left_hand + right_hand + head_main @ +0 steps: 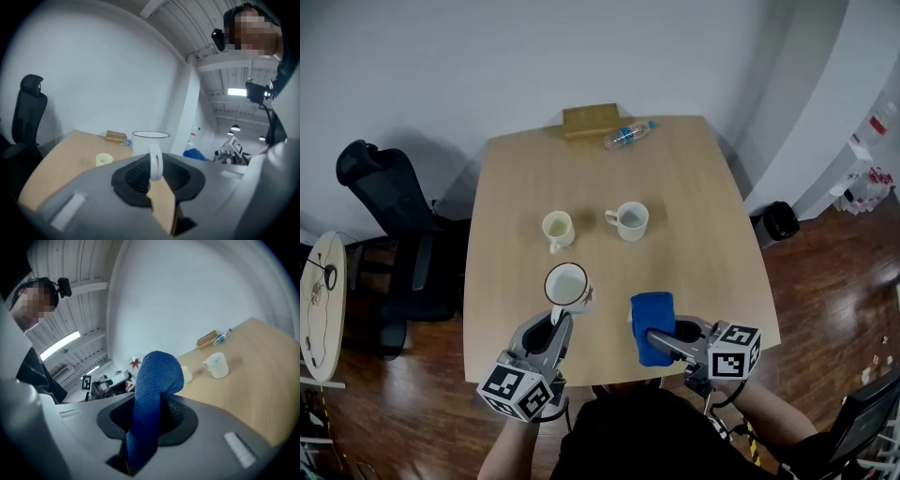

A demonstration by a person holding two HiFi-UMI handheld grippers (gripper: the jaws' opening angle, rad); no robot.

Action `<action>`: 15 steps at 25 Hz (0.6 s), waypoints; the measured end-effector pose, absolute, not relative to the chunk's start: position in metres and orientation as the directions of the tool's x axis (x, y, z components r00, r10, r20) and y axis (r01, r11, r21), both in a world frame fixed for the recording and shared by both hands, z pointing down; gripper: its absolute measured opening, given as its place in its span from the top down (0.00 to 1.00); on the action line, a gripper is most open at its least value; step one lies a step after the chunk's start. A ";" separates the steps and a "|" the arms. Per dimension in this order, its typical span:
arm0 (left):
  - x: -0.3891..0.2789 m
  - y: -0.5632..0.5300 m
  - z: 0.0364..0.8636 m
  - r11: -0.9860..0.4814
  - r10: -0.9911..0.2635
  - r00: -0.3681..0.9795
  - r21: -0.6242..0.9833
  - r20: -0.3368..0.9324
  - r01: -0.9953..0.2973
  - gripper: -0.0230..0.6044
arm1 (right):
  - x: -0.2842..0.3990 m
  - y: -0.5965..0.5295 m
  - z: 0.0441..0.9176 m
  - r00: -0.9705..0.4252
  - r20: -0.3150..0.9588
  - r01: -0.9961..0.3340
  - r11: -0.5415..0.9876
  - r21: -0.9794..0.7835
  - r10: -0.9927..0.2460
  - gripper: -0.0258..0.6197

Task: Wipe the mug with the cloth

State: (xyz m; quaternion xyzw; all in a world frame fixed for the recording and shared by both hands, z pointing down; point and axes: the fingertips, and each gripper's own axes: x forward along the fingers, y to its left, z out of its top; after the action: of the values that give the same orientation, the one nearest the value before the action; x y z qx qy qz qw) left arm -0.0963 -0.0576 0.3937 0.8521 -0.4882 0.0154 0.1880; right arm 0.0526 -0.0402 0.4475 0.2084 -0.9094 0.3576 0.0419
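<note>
Left hand-held gripper (557, 325) pinches the mug (567, 284) by its handle (155, 161) — stiff, likely light, breakable; right hand-held gripper (652, 336) clamps the soft, limp cloth (652, 309).

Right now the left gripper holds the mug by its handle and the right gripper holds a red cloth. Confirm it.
Wrong colour: the cloth is blue, not red; the right gripper view shows it. The rest stands: the left gripper holds the mug by its handle and the right gripper holds the cloth.

Office, black swivel chair (394, 202), wooden table (694, 187)
</note>
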 end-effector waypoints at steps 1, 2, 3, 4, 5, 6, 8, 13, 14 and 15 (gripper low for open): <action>-0.104 -0.056 0.408 -0.425 -0.838 0.494 0.289 0.232 -0.858 0.87 | 0.064 -0.050 0.453 -0.888 0.243 -0.449 0.625 -0.639 -0.389 0.78; -0.112 -0.054 0.424 -0.398 -0.848 0.466 0.279 0.251 -0.874 0.87 | 0.075 -0.061 0.459 -0.866 0.262 -0.486 0.589 -0.645 -0.427 0.78; -0.119 -0.052 0.442 -0.373 -0.855 0.443 0.275 0.268 -0.886 0.87 | 0.084 -0.070 0.465 -0.845 0.277 -0.514 0.554 -0.655 -0.457 0.78; -0.126 -0.048 0.462 -0.351 -0.860 0.425 0.278 0.283 -0.894 0.87 | 0.091 -0.078 0.471 -0.830 0.287 -0.531 0.521 -0.668 -0.478 0.78; -0.131 -0.045 0.480 -0.329 -0.861 0.410 0.285 0.300 -0.900 0.87 | 0.095 -0.084 0.478 -0.822 0.296 -0.537 0.491 -0.686 -0.486 0.78; -0.135 -0.042 0.496 -0.310 -0.860 0.397 0.290 0.320 -0.906 0.87 | 0.096 -0.088 0.487 -0.821 0.307 -0.536 0.465 -0.704 -0.482 0.78; -0.139 -0.037 0.524 -0.282 -0.854 0.376 0.286 0.361 -0.916 0.87 | 0.090 -0.092 0.512 -0.829 0.339 -0.527 0.418 -0.740 -0.444 0.78; -0.141 -0.034 0.574 -0.255 -0.828 0.350 0.262 0.438 -0.931 0.87 | 0.068 -0.087 0.578 -0.820 0.453 -0.562 0.346 -0.751 -0.349 0.78; -0.142 -0.034 0.582 -0.253 -0.825 0.345 0.254 0.448 -0.934 0.87 | 0.067 -0.086 0.587 -0.805 0.482 -0.587 0.341 -0.734 -0.347 0.78; -0.144 -0.035 0.589 -0.251 -0.821 0.341 0.249 0.457 -0.936 0.87 | 0.067 -0.086 0.595 -0.783 0.516 -0.617 0.339 -0.710 -0.347 0.78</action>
State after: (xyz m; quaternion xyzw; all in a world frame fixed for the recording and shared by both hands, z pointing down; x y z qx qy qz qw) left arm -0.1439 -0.0347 0.5890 0.7820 -0.5617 0.1174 0.2434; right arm 0.0671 -0.0858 0.5948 0.2990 -0.8065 0.4911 0.1377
